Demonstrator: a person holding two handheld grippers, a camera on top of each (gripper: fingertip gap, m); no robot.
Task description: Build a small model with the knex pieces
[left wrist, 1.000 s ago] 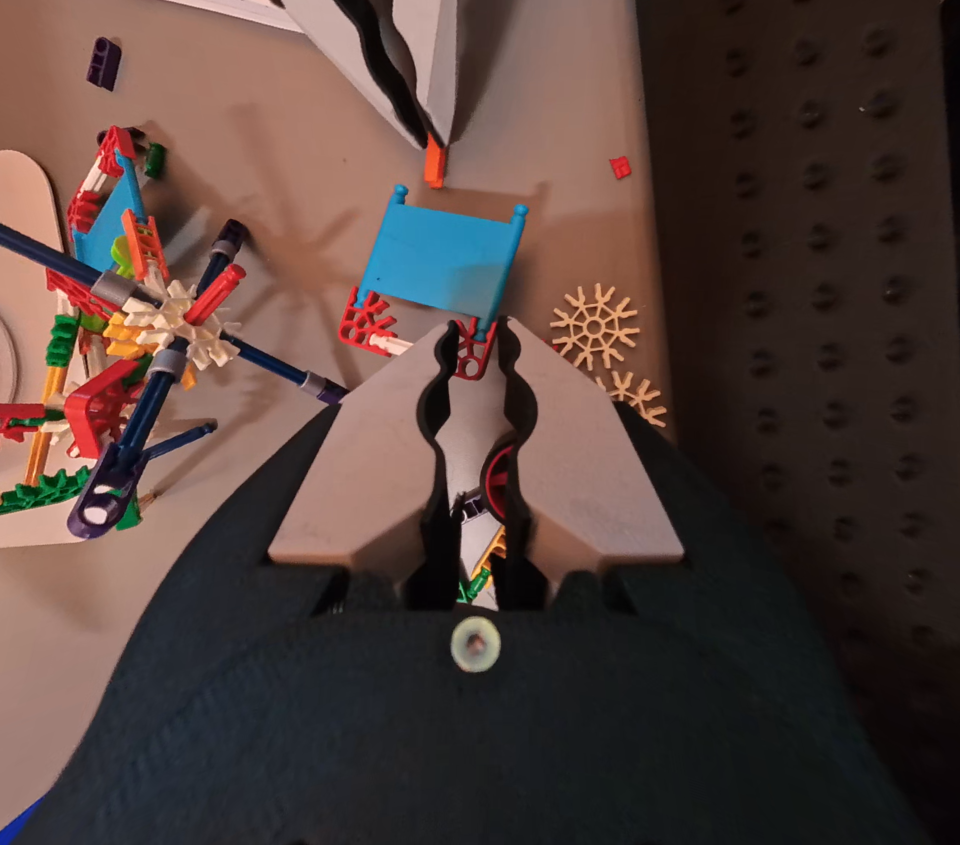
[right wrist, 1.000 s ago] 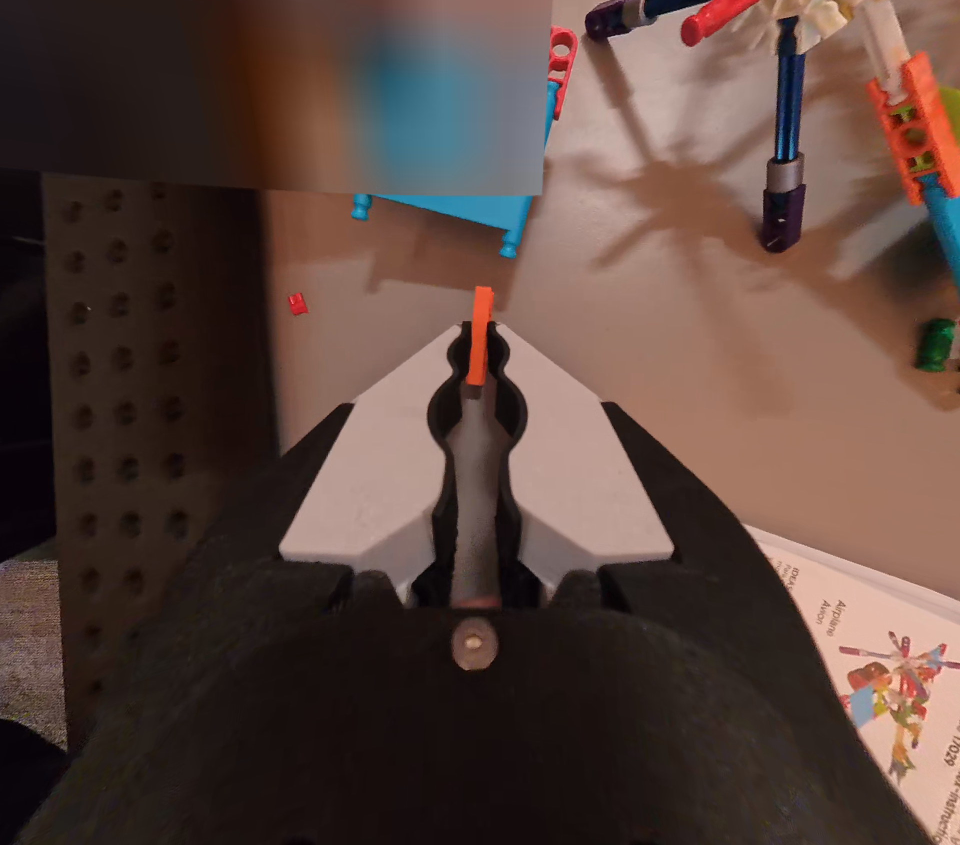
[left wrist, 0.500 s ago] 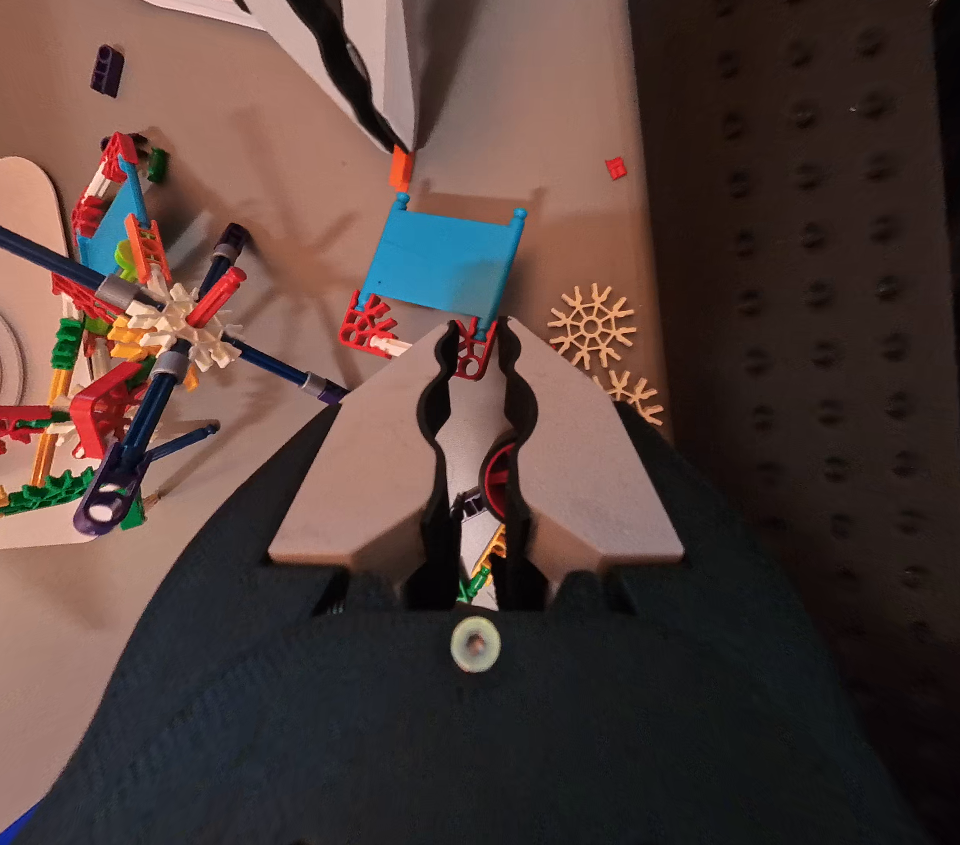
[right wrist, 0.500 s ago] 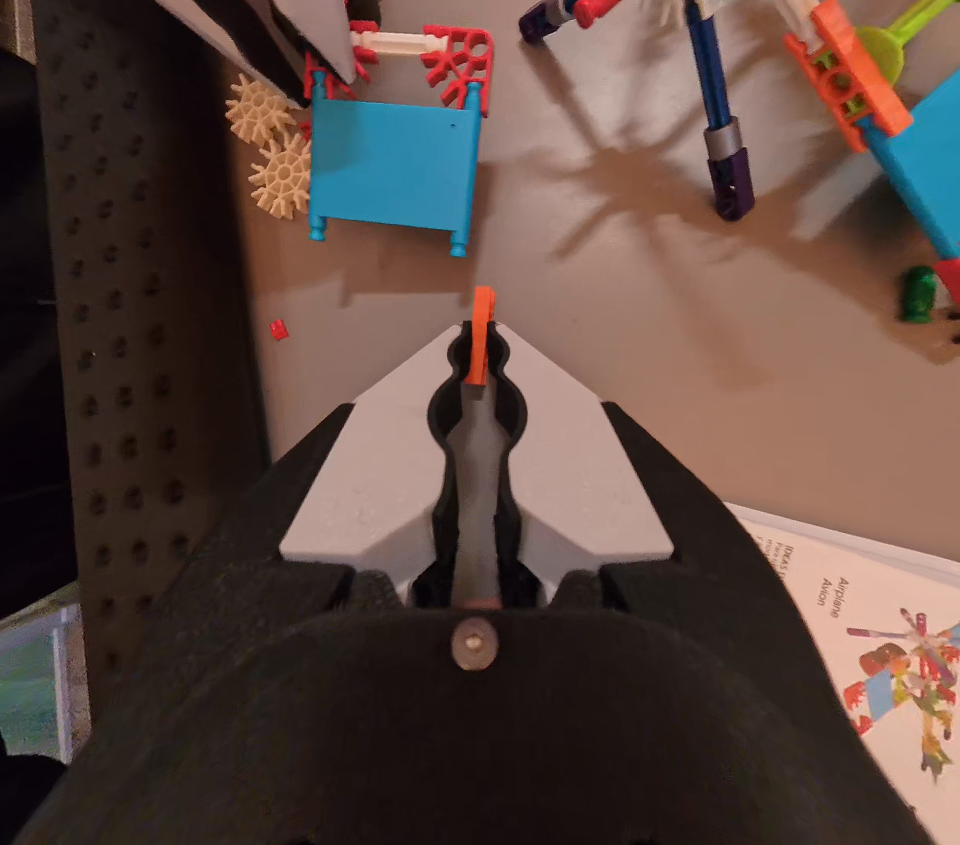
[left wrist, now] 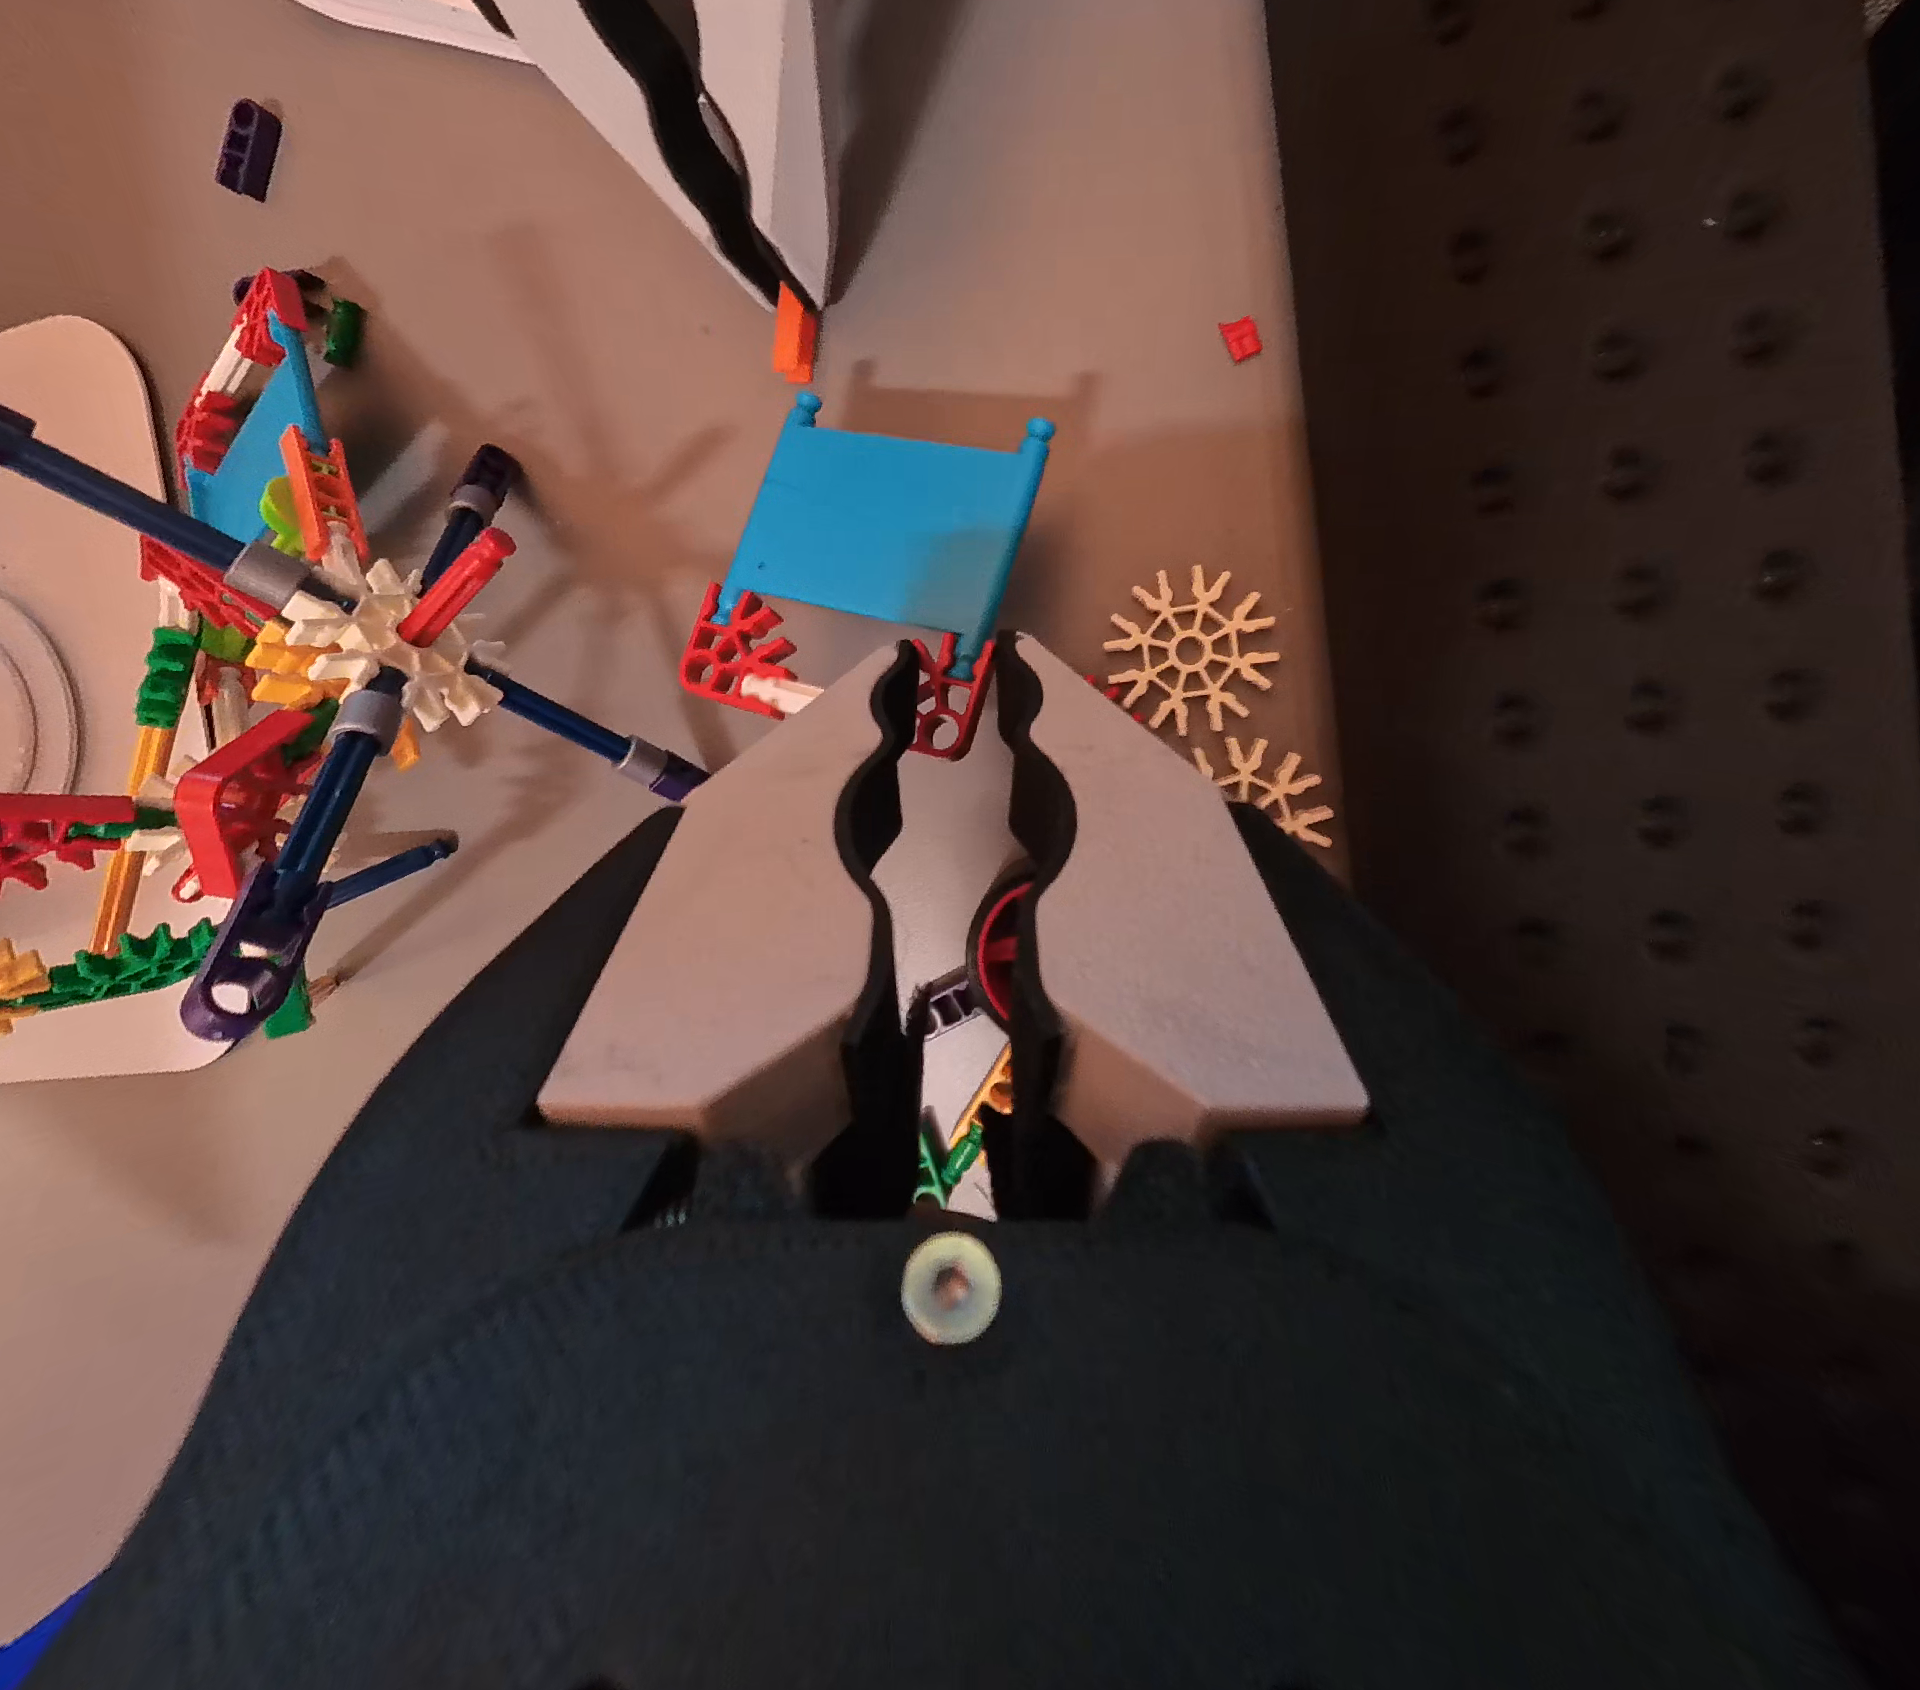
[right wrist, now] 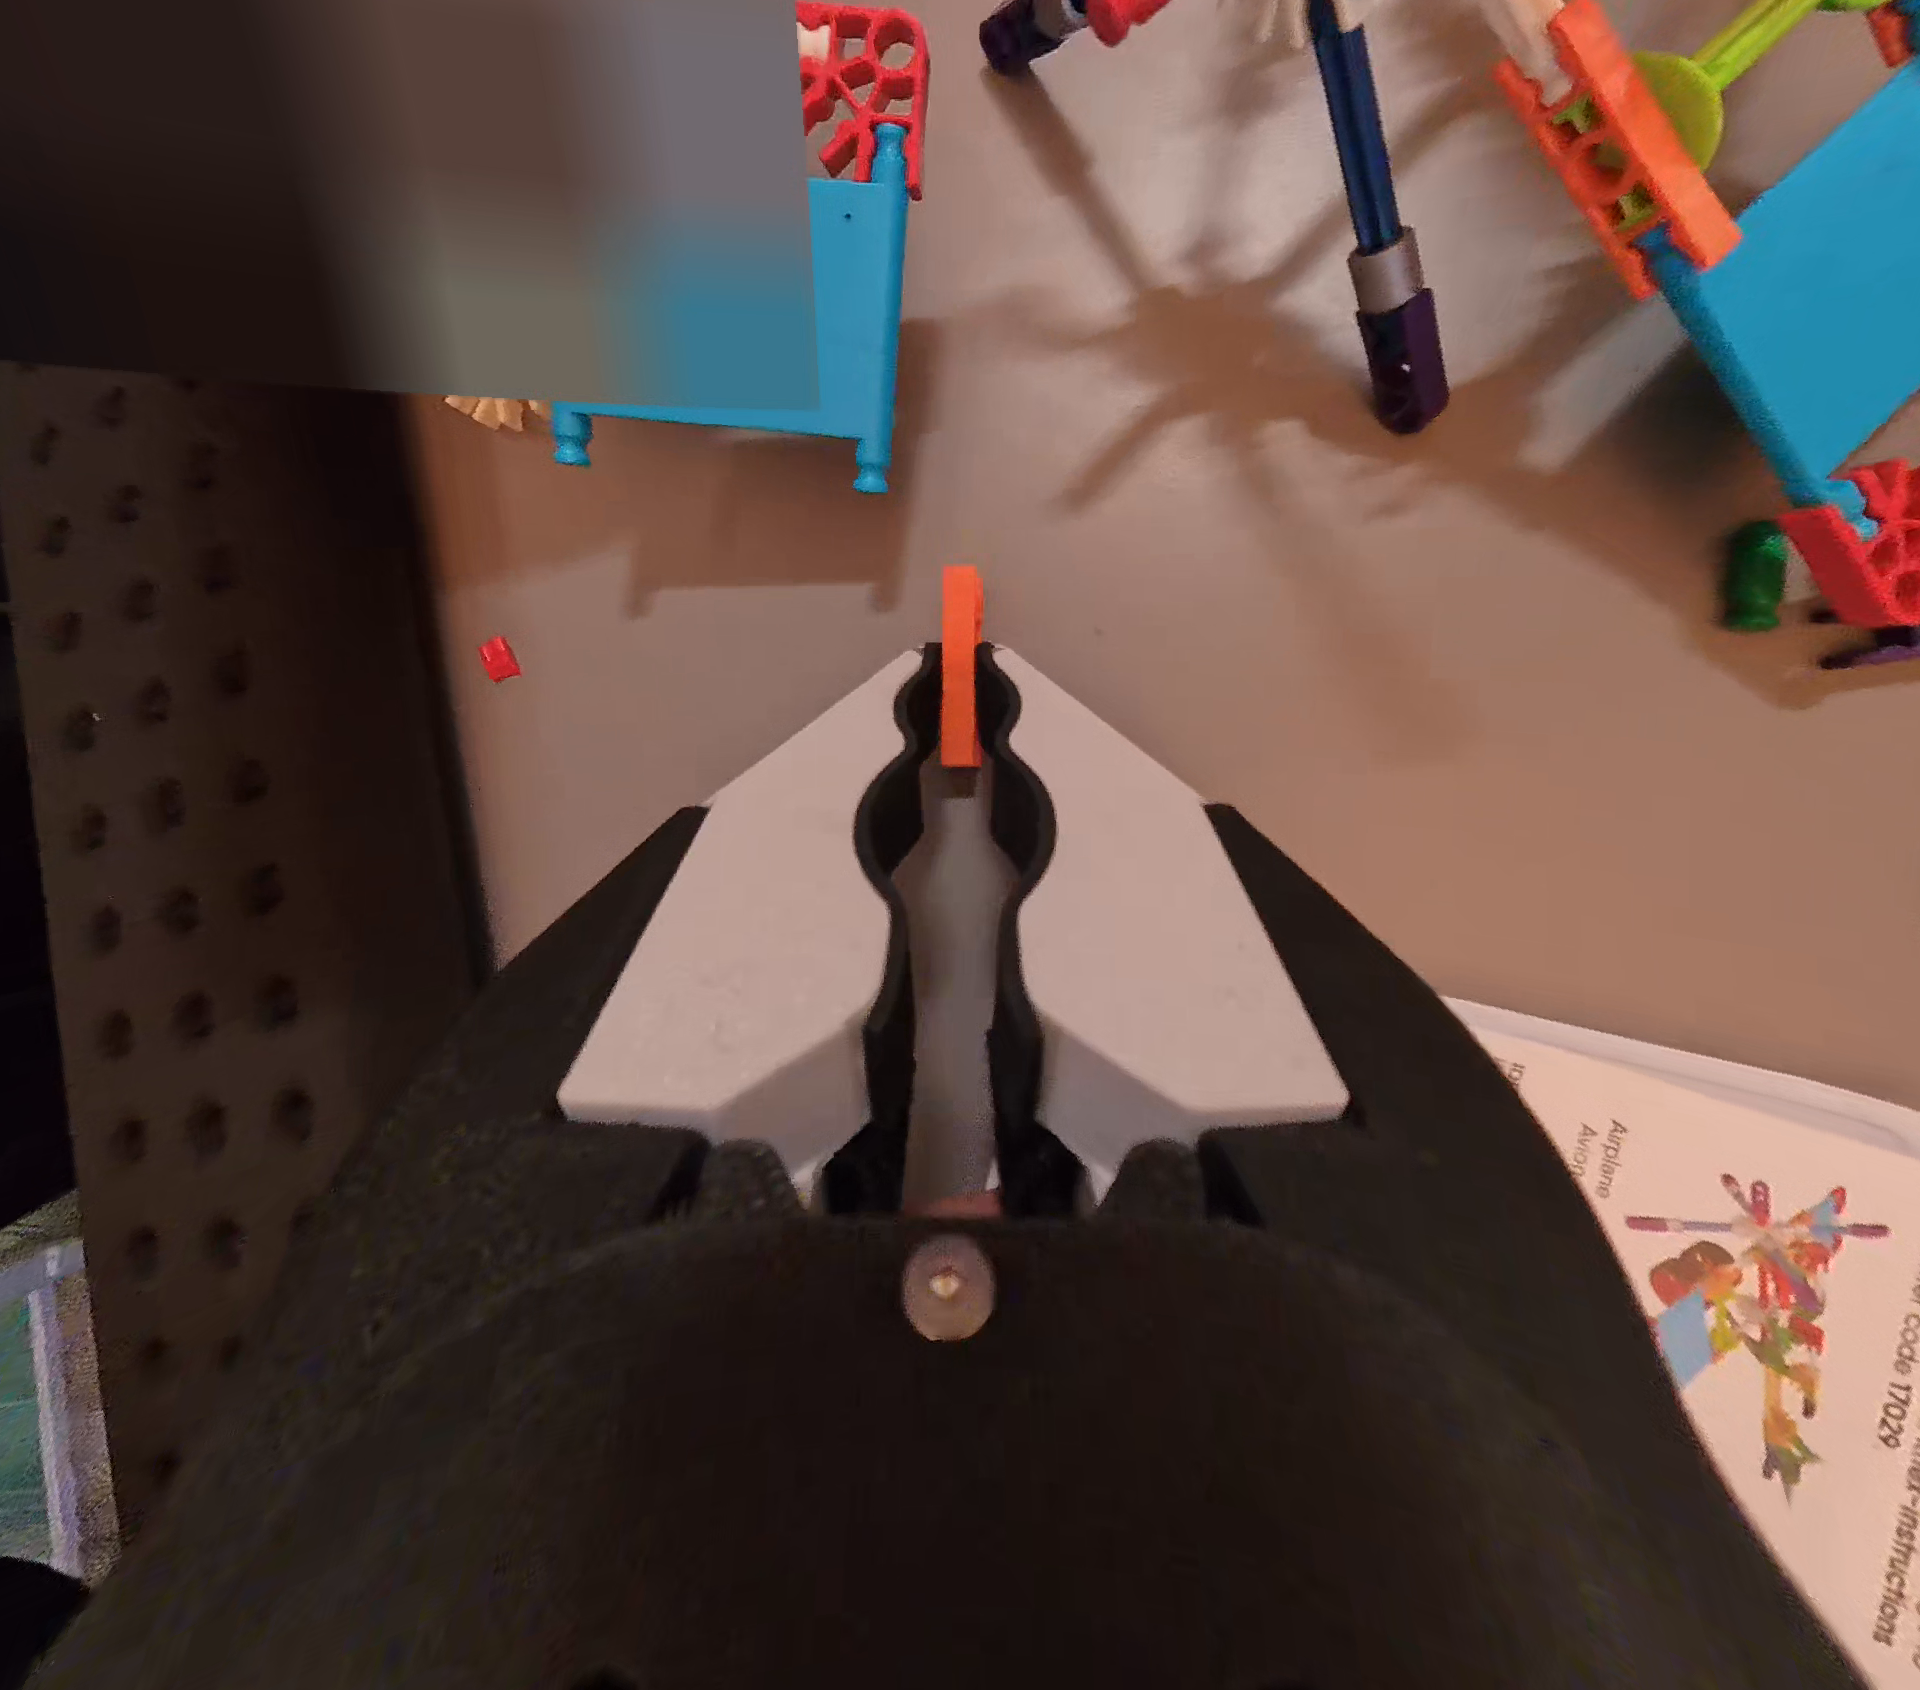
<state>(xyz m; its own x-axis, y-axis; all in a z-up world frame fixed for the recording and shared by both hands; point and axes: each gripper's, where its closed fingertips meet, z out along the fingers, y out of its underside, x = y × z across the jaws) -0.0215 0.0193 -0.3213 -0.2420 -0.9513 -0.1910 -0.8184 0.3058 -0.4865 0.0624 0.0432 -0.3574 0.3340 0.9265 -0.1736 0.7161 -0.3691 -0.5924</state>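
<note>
Left gripper (left wrist: pixel 948 672) jaws nearly together, clamped on a small red connector (left wrist: pixel 945 707) pinned between the tips. That connector is plugged onto the near corner peg of a blue panel (left wrist: pixel 883 537), which lies flat on the grey table (left wrist: pixel 1091 82) just ahead of the tips. A second red connector (left wrist: pixel 736 653) with a white rod sits at the panel's other near corner, just left of the tips. Two tan snowflake connectors (left wrist: pixel 1193 651) lie just right of the left gripper, at the table edge. Multicolour rod model (left wrist: pixel 312 653) well off to its left.

Right gripper (right wrist: pixel 961 658) jaws almost closed, pinching a small orange piece (right wrist: pixel 960 666) held edge-on; the piece sticks out past the tips. In the left wrist view the right gripper (left wrist: pixel 805 300) comes in from ahead, the orange piece (left wrist: pixel 794 339) at its tip just beyond the panel's far edge, apart from it. From the right wrist view the blue panel (right wrist: pixel 857 310) lies ahead-left of the tips, partly under a blur patch. Tiny red bit (right wrist: pixel 499 659) on the table left of the tips. Instruction leaflet (right wrist: pixel 1766 1277) behind and right.
</note>
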